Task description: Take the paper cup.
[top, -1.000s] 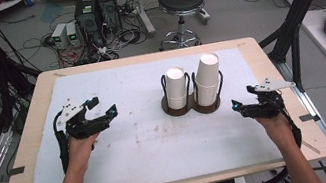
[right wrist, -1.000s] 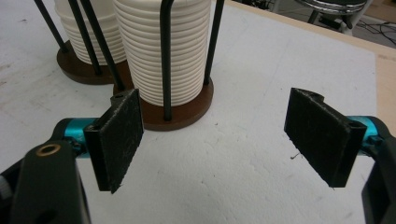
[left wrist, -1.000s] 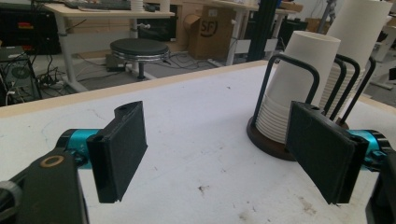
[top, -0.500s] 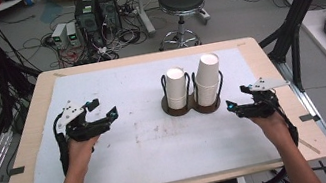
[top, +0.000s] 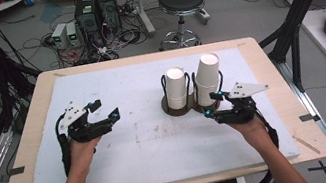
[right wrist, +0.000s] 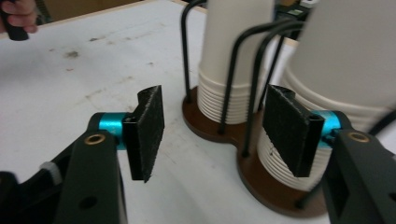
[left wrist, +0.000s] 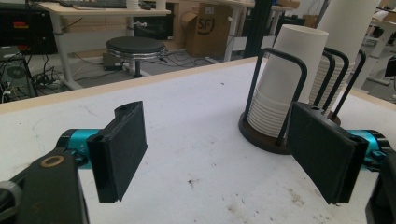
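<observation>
White cup stacks (top: 208, 79) sit just beside our right gripper (top: 213, 104); its jaws, just closing, hold nothing. Our left gripper (top: 104, 113) gapes wide, empty.

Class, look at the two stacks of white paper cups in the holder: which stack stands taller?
The right-hand stack of cups, beside the right gripper, stands taller; its top rises above the left-hand stack of cups.

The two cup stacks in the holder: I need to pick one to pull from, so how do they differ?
The right cup stack stands taller than the left cup stack. The right one leans slightly; the left sits straight. The right one is nearer the right gripper. Both are white paper cups, upside down, in one wire holder.
</observation>
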A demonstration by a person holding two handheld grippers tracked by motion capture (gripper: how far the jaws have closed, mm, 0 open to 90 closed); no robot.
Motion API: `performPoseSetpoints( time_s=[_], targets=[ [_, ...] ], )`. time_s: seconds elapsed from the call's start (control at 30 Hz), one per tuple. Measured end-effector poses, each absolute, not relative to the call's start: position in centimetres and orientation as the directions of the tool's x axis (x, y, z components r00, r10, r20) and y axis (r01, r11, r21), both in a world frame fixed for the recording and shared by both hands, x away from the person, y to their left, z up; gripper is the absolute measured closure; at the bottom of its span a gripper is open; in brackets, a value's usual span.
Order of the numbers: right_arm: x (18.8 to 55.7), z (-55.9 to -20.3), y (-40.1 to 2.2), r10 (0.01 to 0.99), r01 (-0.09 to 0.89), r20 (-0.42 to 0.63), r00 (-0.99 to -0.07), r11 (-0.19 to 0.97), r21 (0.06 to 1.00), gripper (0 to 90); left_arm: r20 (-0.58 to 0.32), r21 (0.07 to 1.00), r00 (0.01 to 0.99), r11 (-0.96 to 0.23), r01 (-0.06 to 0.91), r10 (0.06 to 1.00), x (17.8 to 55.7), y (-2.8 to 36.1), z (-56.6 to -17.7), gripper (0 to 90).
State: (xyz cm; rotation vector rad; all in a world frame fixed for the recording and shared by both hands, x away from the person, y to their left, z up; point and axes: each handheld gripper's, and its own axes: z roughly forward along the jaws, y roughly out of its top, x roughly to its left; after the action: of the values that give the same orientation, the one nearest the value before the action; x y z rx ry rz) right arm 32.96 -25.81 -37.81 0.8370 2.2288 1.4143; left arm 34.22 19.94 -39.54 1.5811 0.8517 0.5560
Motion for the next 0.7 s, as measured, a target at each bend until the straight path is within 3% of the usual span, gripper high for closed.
performPoseSetpoints(
  time_s=[0.4,0.57,0.6,0.7],
  targets=[
    [34.9,-39.3,-21.4,0.664,0.292,-0.039,-0.747,0.381,0.877,60.9,-0.109,0.976,0.621,-0.036,0.216,0.776,34.2,19.7,-39.7,20.9],
    [35.4,-39.8,-19.5,0.688,0.303,-0.054,-0.723,0.387,0.871,79.0,-0.108,0.973,0.629,-0.047,0.224,0.770,34.3,19.5,-39.8,20.9],
    [35.4,-39.8,-19.5,0.688,0.303,-0.054,-0.723,0.387,0.871,79.0,-0.108,0.973,0.629,-0.047,0.224,0.770,34.3,19.5,-39.8,20.9],
    [36.1,-40.5,-18.4,0.724,0.356,-0.039,-0.689,0.384,0.852,90.0,-0.109,0.973,0.627,-0.047,0.227,0.772,34.3,19.5,-39.9,20.9]
  ],
)
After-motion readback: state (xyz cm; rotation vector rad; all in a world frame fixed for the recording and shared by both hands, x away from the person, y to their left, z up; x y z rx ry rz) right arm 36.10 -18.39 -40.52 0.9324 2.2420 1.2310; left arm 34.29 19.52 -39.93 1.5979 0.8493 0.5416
